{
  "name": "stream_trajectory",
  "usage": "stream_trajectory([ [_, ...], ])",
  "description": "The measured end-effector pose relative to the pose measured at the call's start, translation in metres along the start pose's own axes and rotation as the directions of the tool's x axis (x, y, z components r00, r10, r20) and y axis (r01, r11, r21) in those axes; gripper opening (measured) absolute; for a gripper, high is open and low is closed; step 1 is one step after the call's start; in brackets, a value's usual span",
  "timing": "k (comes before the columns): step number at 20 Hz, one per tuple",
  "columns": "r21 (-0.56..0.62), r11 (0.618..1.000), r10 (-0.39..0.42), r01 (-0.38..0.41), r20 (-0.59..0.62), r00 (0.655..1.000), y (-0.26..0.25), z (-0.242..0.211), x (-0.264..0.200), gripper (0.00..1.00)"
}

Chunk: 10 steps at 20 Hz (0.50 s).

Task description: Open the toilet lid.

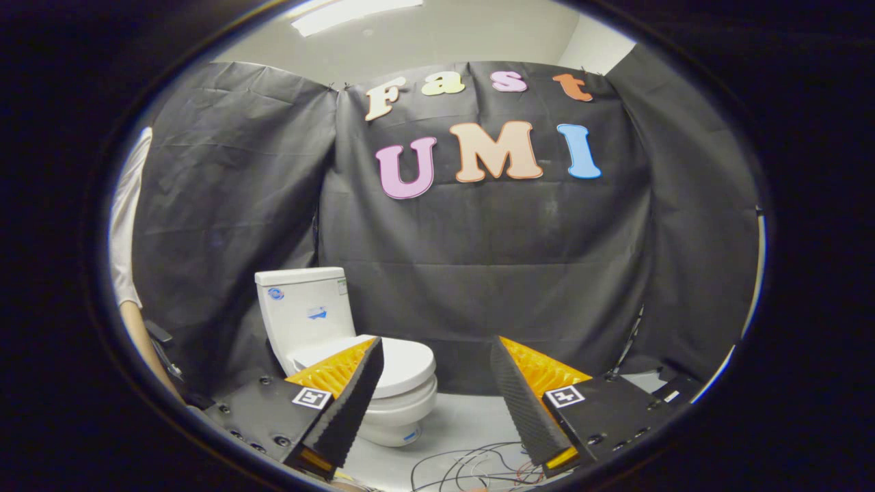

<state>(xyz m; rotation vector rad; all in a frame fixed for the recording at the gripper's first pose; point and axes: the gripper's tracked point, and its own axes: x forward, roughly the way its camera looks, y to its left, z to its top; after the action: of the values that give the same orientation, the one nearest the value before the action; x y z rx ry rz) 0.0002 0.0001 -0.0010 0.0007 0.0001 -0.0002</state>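
Note:
A white toilet [383,383] stands on the pale floor against the black cloth wall, its tank [305,311] behind the bowl. Its lid [403,365] lies flat and closed on the seat. My gripper [437,355] is open, with a wide gap between the fingers and nothing held. The left finger [352,400] overlaps the near left part of the lid and bowl in the view; the toilet is beyond it, some way off. The right finger [519,403] stands to the right of the bowl.
Loose thin cables [472,465] lie on the floor just ahead of the fingers. A person's arm and white sleeve [126,232] show at the far left beside the cloth wall. Black cloth [478,273] closes the booth behind and to both sides.

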Motion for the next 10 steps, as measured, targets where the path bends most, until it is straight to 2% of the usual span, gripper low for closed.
stream_trajectory([
  [10, 0.001, 1.0, -0.004, 0.004, 0.001, 1.0, -0.0008, 0.0009, 0.0, 0.97],
])
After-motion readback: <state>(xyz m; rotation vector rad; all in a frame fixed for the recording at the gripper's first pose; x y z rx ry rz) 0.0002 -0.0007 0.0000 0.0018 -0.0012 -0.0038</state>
